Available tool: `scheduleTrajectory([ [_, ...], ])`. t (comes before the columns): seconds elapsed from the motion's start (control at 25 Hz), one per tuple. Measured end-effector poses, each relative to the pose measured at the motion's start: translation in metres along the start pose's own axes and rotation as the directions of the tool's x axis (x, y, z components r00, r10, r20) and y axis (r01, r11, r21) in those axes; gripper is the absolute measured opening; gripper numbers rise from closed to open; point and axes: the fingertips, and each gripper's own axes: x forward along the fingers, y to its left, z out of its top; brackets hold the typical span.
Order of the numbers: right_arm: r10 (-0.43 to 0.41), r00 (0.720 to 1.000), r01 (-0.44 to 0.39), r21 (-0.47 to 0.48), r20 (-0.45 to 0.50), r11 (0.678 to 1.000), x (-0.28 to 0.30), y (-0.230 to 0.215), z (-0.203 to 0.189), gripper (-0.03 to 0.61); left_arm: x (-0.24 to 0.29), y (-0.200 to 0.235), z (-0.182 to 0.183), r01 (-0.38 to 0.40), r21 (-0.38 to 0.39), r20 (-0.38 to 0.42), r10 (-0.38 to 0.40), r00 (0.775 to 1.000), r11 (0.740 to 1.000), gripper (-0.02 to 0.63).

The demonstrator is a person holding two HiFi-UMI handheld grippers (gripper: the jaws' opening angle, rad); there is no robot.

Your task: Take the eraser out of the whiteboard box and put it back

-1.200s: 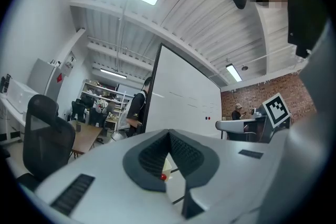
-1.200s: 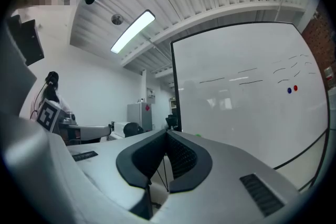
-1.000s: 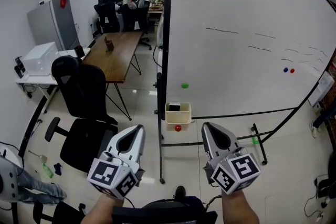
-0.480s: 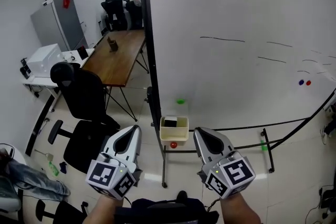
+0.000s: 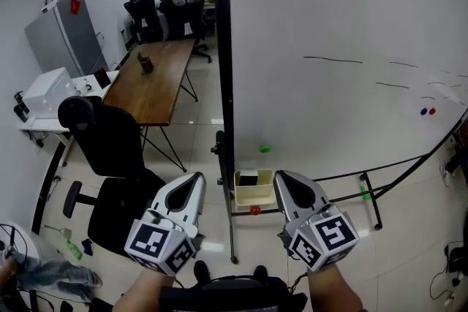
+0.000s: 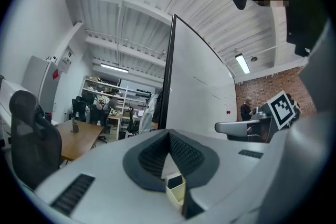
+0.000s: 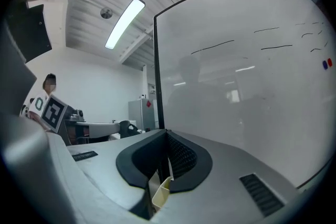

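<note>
Two closed, empty tools face one whiteboard box (image 5: 256, 195) holding one eraser (image 5: 248, 178).
Head view: left tool (image 5: 194, 179) and right tool (image 5: 282, 177) sit either side of the box, apart from it — arriving shut could knock it loose. Left gripper view: jaws together, box beyond. Right gripper view: jaws together, nothing gripped.

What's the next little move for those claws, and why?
Probably open the right claw and ease it toward the cream plastic box hung low on the whiteboard. The black eraser sits inside the box, and that claw is shut and short of it.
</note>
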Motion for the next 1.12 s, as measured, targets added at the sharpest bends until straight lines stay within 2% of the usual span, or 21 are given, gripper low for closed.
scheduleTrajectory([
  [0.16,-0.039,0.999,0.039,-0.015,0.004,0.999,0.023,0.017,0.004,0.012,-0.003,0.031,0.009,0.032,-0.009,0.016,-0.032,0.999,0.999,0.029],
  [0.4,-0.107,0.994,0.107,-0.020,0.015,0.994,0.047,0.018,0.015,0.012,0.004,0.059,0.020,0.062,0.009,0.029,-0.062,0.998,0.998,0.029],
  [0.56,-0.122,0.992,0.123,-0.048,0.021,0.991,0.066,0.026,0.025,0.014,0.005,0.077,0.029,0.061,-0.008,0.048,-0.060,0.997,0.998,0.029],
  [0.8,-0.110,0.993,0.113,-0.088,0.040,0.990,0.088,0.030,0.041,0.014,0.016,0.090,0.057,0.054,0.040,0.093,-0.058,0.994,0.998,0.029],
  [0.88,-0.116,0.993,0.117,-0.091,0.019,0.989,0.095,0.026,0.036,0.022,0.021,0.093,0.058,0.044,0.034,0.092,-0.047,0.995,0.998,0.029],
  [0.92,-0.122,0.993,0.121,-0.092,0.001,0.988,0.099,0.024,0.030,0.066,0.024,0.095,0.055,0.035,0.027,0.085,-0.037,0.996,0.999,0.029],
  [0.96,-0.128,0.992,0.126,-0.087,-0.014,0.988,0.102,0.021,0.022,0.094,0.028,0.097,0.049,0.026,0.019,0.075,-0.027,0.997,0.999,0.029],
  [1.08,-0.146,0.987,0.142,-0.059,-0.067,0.988,0.110,0.011,-0.009,0.097,0.040,0.103,0.020,0.001,-0.013,0.036,-0.001,0.999,1.000,0.029],
  [1.12,-0.148,0.985,0.143,-0.056,-0.092,0.988,0.111,0.008,-0.021,0.122,0.043,0.104,0.010,-0.007,-0.023,0.018,0.007,1.000,1.000,0.029],
])
